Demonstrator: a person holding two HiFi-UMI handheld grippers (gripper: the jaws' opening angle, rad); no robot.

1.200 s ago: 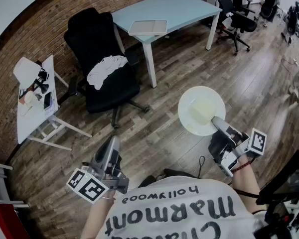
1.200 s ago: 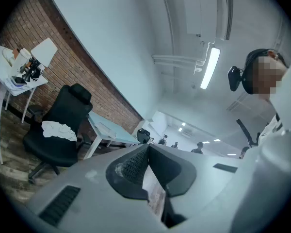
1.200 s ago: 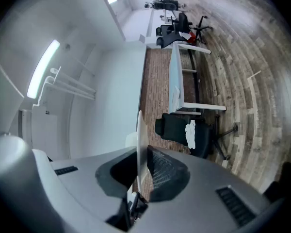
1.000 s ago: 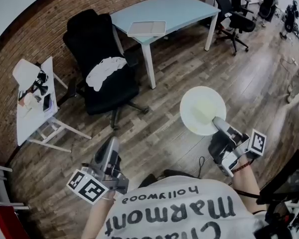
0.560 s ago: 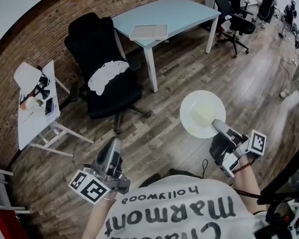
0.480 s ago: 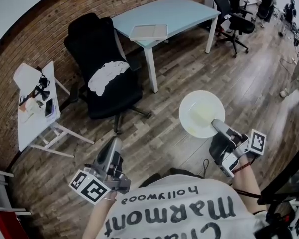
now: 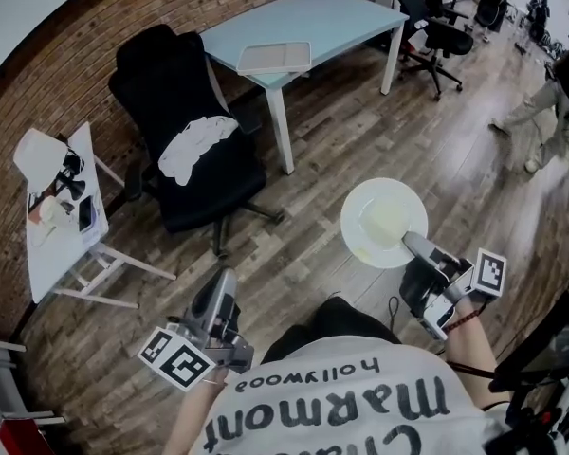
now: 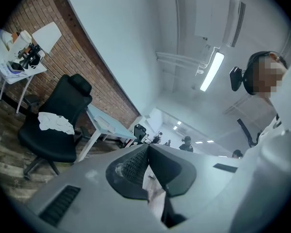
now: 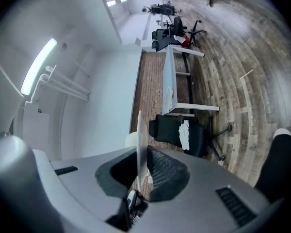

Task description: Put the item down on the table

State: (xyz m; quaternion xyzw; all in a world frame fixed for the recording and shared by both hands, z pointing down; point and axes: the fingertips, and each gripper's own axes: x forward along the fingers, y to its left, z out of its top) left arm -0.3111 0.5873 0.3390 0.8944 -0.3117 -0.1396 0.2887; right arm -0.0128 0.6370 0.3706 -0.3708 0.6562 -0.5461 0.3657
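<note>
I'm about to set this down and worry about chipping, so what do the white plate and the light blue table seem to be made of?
The plate: plain white, smooth, thin-edged, pinched by the right gripper; ceramic or melamine, the look leaves it open. The table: flat matte pale-blue top on slim white legs; likely laminate or painted board.

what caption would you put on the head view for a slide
Right gripper holds a white plate by its rim above the wood floor, light blue table ahead.
</note>
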